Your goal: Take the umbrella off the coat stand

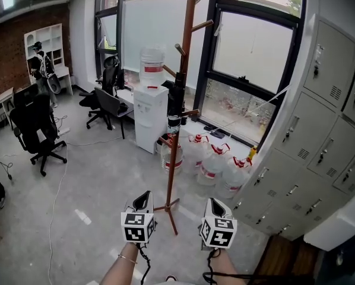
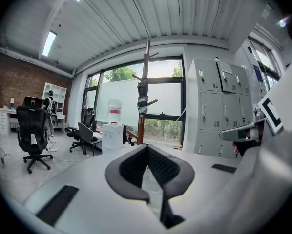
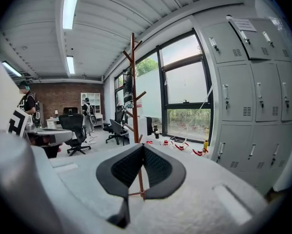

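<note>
A tall brown coat stand [image 1: 176, 141] rises from the grey floor straight ahead, in front of the window. A dark folded umbrella [image 1: 176, 103] hangs from one of its pegs about halfway up the pole. Both grippers are low in the head view, well short of the stand. My left gripper [image 1: 144, 197] is just left of the stand's foot and my right gripper [image 1: 214, 203] just right of it, both shut and holding nothing. In the left gripper view the umbrella [image 2: 142, 94] hangs far beyond the shut jaws. In the right gripper view the umbrella [image 3: 128, 89] and the pole [image 3: 134, 111] stand beyond the tips.
A white water dispenser [image 1: 151, 117] stands left of the stand, and several water jugs [image 1: 213, 159] sit on the floor behind it. Grey lockers [image 1: 320, 135] line the right side. Black office chairs [image 1: 38, 129] and a person [image 1: 40, 64] are at the far left.
</note>
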### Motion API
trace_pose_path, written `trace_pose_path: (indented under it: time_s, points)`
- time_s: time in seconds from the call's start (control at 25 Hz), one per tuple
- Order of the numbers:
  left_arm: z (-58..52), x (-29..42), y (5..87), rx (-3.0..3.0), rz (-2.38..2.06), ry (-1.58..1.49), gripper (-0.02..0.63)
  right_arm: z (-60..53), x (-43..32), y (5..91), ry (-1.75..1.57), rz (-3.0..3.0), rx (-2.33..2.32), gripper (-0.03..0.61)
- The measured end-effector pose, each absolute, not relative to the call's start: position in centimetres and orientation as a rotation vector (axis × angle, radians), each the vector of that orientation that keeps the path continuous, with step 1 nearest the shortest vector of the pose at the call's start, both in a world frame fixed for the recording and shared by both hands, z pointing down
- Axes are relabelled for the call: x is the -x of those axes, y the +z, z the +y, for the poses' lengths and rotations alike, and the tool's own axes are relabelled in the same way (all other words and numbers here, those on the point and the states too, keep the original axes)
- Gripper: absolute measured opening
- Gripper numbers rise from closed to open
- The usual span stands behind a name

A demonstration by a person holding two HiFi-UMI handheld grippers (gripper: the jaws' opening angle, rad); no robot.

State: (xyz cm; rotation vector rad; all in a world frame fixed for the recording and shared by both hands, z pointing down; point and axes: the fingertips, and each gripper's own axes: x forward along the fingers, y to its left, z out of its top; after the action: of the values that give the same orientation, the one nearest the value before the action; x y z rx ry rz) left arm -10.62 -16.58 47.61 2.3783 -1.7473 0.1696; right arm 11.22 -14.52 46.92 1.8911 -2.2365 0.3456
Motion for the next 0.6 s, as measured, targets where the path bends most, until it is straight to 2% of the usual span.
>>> trace_pose_path:
  time_s: [0.6]
  points:
    - [-22.1, 8.0, 47.2, -2.32, -1.813, 0.174, 0.005, -21.4, -14.3, 47.4, 0.36, -2.286, -1.825, 0.005]
